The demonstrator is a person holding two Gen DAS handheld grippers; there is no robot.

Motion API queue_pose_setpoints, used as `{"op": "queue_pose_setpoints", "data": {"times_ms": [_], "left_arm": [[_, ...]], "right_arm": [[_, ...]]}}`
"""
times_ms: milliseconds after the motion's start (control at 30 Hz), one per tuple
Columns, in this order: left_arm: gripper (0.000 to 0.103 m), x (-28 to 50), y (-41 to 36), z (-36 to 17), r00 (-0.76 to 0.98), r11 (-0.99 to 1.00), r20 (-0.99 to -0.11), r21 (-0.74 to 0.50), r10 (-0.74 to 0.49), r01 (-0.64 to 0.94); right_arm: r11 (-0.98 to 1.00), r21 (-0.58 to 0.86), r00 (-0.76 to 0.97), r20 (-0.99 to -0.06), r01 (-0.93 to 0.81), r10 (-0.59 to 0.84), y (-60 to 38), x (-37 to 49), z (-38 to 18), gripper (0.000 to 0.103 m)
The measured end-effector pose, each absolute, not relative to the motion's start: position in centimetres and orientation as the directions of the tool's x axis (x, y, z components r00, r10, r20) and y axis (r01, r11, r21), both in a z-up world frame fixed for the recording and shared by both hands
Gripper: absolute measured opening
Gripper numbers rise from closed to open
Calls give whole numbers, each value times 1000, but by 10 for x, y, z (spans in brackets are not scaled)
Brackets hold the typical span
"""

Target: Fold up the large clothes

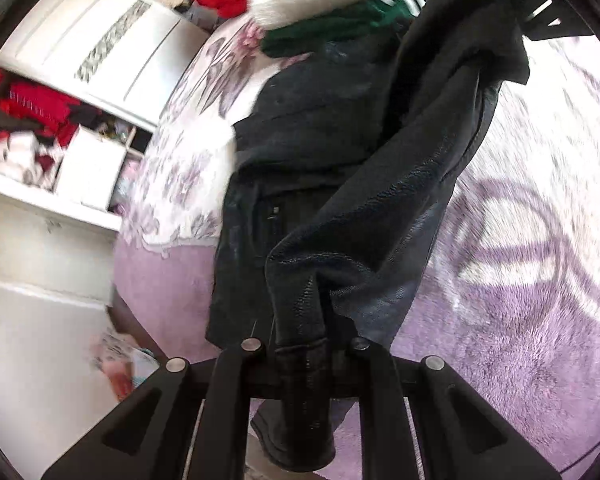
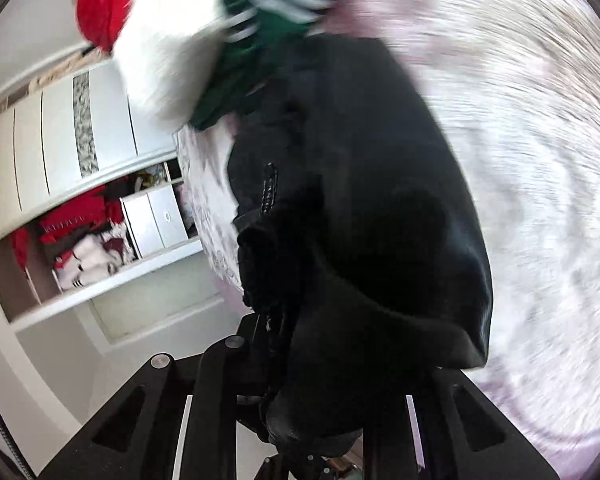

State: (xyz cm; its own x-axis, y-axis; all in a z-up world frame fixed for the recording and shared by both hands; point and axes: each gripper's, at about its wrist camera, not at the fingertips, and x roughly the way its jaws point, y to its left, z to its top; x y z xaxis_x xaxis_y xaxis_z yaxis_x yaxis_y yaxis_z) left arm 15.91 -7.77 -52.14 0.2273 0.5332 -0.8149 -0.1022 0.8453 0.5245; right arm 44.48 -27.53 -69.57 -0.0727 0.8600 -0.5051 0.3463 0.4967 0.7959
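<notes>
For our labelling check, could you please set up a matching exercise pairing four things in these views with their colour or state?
Things:
1. jacket
2. striped garment
3. bedspread
4. left tool

Descriptions:
A. lilac and fluffy
B. shut on black fabric
C. black and leathery
D. green with white stripes

Pairs: 1-C, 2-D, 3-A, 4-B

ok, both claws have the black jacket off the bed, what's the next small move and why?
Probably spread the two claws apart to stretch the black leather-look jacket flat before lowering it. The left claw is shut on a cuff-like end, the right claw on a bunched part, and the jacket hangs crumpled between them above the lilac patterned bedspread. Folding it bunched would likely trap creases.
</notes>
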Motion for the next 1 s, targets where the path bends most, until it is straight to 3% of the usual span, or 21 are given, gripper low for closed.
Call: {"op": "queue_pose_setpoints", "data": {"times_ms": [200, 333, 433, 500, 567, 600, 667, 700, 733, 800, 1000], "left_arm": [[11, 164, 10, -502, 192, 894, -880, 395, 434, -210], [16, 167, 80, -518, 151, 916, -928, 292, 341, -273], [17, 172, 142, -555, 95, 938, -981, 130, 169, -322], [18, 173, 175, -582, 56, 937, -998, -2, 19, -349], [23, 169, 209, -602, 41, 906, -989, -145, -140, -397], [30, 165, 222, -606, 56, 886, -977, -208, -204, -415], [54, 156, 246, -606, 79, 865, -963, -267, -259, -425], [74, 151, 254, -605, 84, 860, -959, -281, -271, -427], [78, 145, 264, -604, 94, 850, -954, -297, -285, -436], [78, 137, 277, -604, 114, 818, -940, -338, -323, -466], [77, 140, 276, -620, 163, 723, -882, -457, -442, -518]], "right_arm": [[608, 763, -135, -593, 222, 794, -150, 479, -630, 21], [718, 675, -206, -688, 170, 695, -51, 498, -632, 21], [811, 568, -256, -771, 138, 583, 17, 507, -655, 21], [848, 512, -299, -794, 137, 528, 47, 507, -676, 31], [840, 521, -336, -772, 151, 540, 76, 508, -689, 59], [820, 550, -336, -750, 161, 569, 83, 507, -691, 66], [745, 647, -330, -676, 163, 659, 95, 504, -686, 69], [696, 698, -334, -624, 170, 707, 100, 502, -681, 69], [670, 721, -338, -594, 178, 729, 102, 500, -675, 69], [648, 743, -324, -578, 171, 749, 94, 495, -663, 69], [823, 568, -291, -785, 12, 546, 40, 450, -635, 69]]}}
